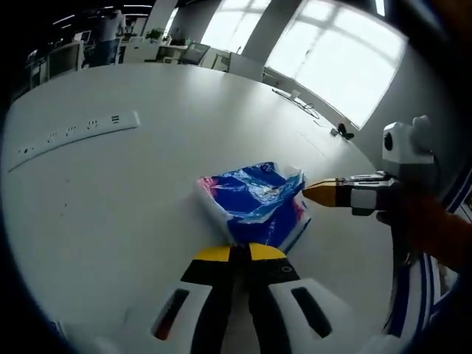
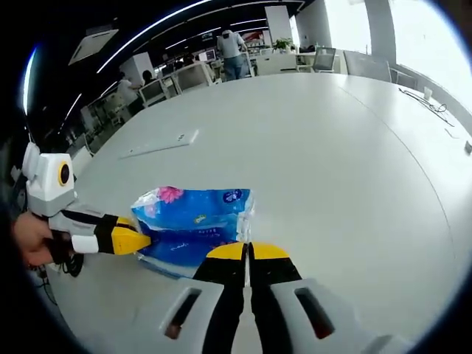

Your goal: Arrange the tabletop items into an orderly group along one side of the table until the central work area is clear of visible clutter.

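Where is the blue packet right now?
The blue packet lies on the white table, just ahead of the left gripper, with the right gripper touching its other side.

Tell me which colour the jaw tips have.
Yellow, best seen in the right gripper view, near the blue pack.

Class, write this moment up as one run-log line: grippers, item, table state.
left gripper: shut on tissue pack | right gripper: shut on tissue pack | pack rests on white table | power strip apart
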Available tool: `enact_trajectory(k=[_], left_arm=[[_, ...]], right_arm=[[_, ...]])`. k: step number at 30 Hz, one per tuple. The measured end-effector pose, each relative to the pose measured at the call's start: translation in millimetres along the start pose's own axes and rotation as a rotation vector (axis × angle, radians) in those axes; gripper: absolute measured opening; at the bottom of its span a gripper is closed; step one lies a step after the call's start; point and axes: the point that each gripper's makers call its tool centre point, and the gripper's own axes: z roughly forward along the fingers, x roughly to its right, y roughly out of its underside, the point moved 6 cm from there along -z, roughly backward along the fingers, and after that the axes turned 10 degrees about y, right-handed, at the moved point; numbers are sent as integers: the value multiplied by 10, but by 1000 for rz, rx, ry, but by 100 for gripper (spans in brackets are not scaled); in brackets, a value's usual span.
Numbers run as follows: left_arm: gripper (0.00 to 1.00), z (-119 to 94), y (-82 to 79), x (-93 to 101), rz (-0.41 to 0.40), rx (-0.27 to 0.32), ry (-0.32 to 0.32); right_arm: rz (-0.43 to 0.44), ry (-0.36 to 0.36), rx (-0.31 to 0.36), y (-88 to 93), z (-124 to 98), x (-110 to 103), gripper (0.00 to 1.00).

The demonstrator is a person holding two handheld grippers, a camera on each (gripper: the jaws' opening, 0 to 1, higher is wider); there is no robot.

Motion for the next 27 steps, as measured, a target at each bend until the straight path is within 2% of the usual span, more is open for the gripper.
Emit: enact_trajectory(k=[16, 27], left_arm=[[7, 16, -7, -60, 12, -15, -5], [15, 10, -21, -53, 12, -11, 5]], right_arm=[[-4, 7, -3, -30, 56, -5, 0], [-4, 11, -6, -22, 54, 10, 6]])
